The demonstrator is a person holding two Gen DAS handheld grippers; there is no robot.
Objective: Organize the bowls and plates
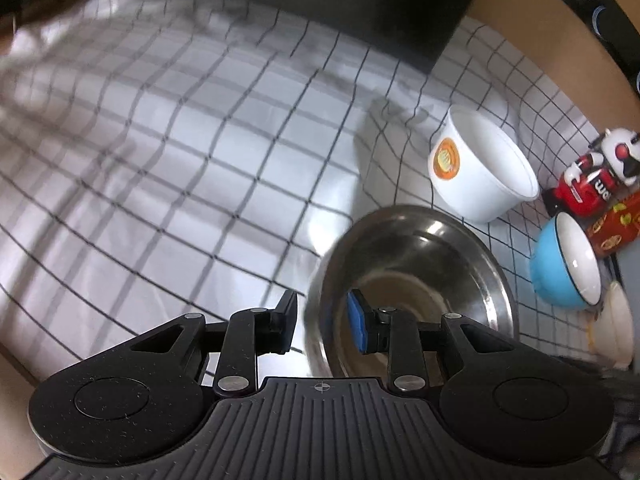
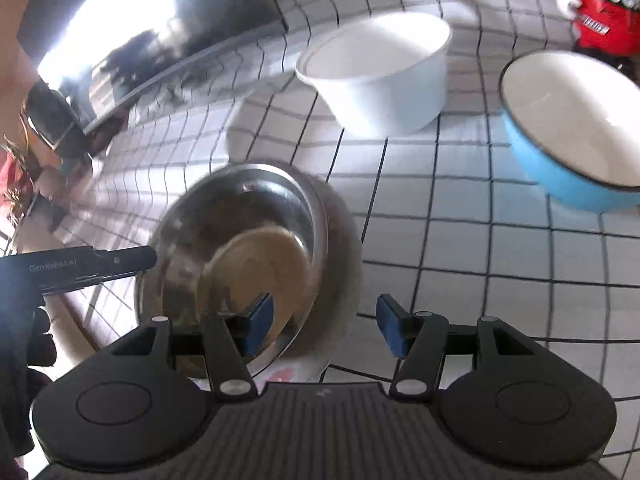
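Note:
A steel bowl (image 1: 416, 264) (image 2: 248, 240) sits tilted on the checked cloth. My left gripper (image 1: 322, 322) straddles its near rim, one finger outside and the blue pad (image 1: 358, 324) inside; the jaws stand apart and the rim is blurred. My right gripper (image 2: 324, 326) is open, its left pad (image 2: 260, 322) inside the bowl's other rim, its right pad outside on the cloth. A white paper bowl (image 1: 480, 168) (image 2: 380, 72) with an orange logo and a blue bowl (image 1: 564, 264) (image 2: 576, 128) stand beyond.
A black panel (image 1: 360, 4) (image 2: 152, 32) lies at the back of the checked tablecloth (image 1: 180, 160). A red-and-white figurine (image 1: 596, 176) (image 2: 600, 4) and a red box (image 1: 616, 224) stand at the right. A cream dish (image 1: 616, 328) sits at the right edge.

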